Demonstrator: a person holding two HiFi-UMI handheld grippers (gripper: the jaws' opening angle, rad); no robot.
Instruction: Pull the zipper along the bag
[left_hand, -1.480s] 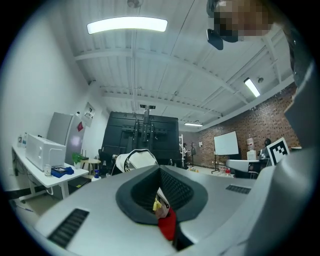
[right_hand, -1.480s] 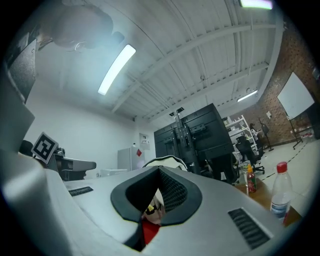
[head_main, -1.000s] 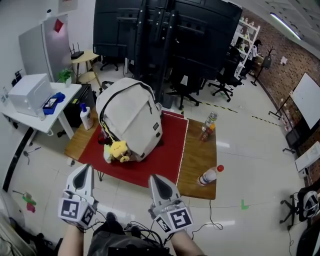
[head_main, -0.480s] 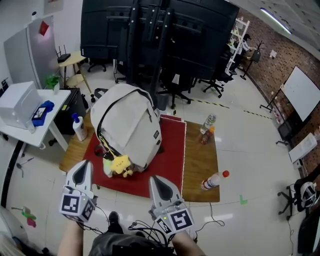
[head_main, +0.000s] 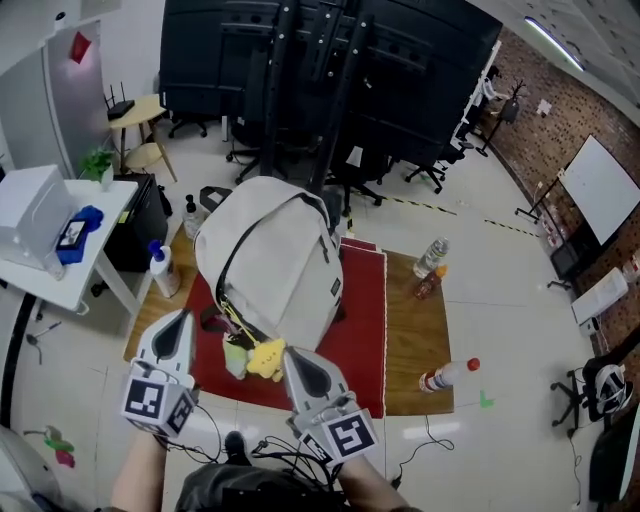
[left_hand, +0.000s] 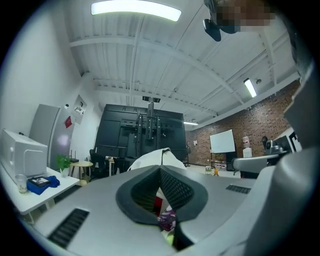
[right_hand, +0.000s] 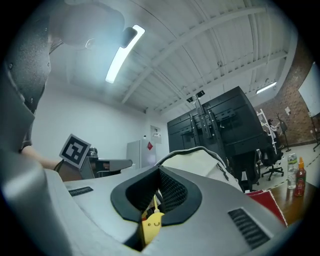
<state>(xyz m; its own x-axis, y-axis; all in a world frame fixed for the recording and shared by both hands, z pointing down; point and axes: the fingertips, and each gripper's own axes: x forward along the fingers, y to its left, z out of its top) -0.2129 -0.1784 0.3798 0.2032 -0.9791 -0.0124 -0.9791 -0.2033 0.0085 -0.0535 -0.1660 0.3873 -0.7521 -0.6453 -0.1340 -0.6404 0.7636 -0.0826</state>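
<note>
1. Behind the worktop (head_main: 412, 335), a tall black frame (head_main: 320, 80) filled the far side of the room in the head view, with office chairs at its foot.
2. Worktop: low and wooden. A red mat (head_main: 358, 335) covered its middle, and bare wood showed at the right end.
3. Backpack (head_main: 285, 265): cream, standing on the red mat and leaning slightly. Its dark zipper (head_main: 235, 258) curved over the top and down the left side. The lower end of the opening gaped, with coloured contents showing there.
4. Left gripper (head_main: 182, 315): jaws clenched tip to tip with nothing between them. It was held at the near-left edge of the worktop, apart from the backpack.
5. Right gripper (head_main: 289, 353): jaws clenched and empty. The tip pointed at the backpack's open lower end, just beside a yellow soft toy (head_main: 266, 358). Contact with the toy could not be told. In the right gripper view the toy showed through the gap below the closed pads.
6. Yellow soft toy: lay at the gaping end of the backpack, near the front edge of the red mat.
7. Bottles:
   - A clear bottle (head_main: 434, 255) stood upright at the far right, with a small orange bottle (head_main: 429, 283) just beside it.
   - A red-capped bottle (head_main: 447, 375) lay on its side near the right front corner.
   - A white pump bottle (head_main: 160, 270) stood at the left end.
</note>
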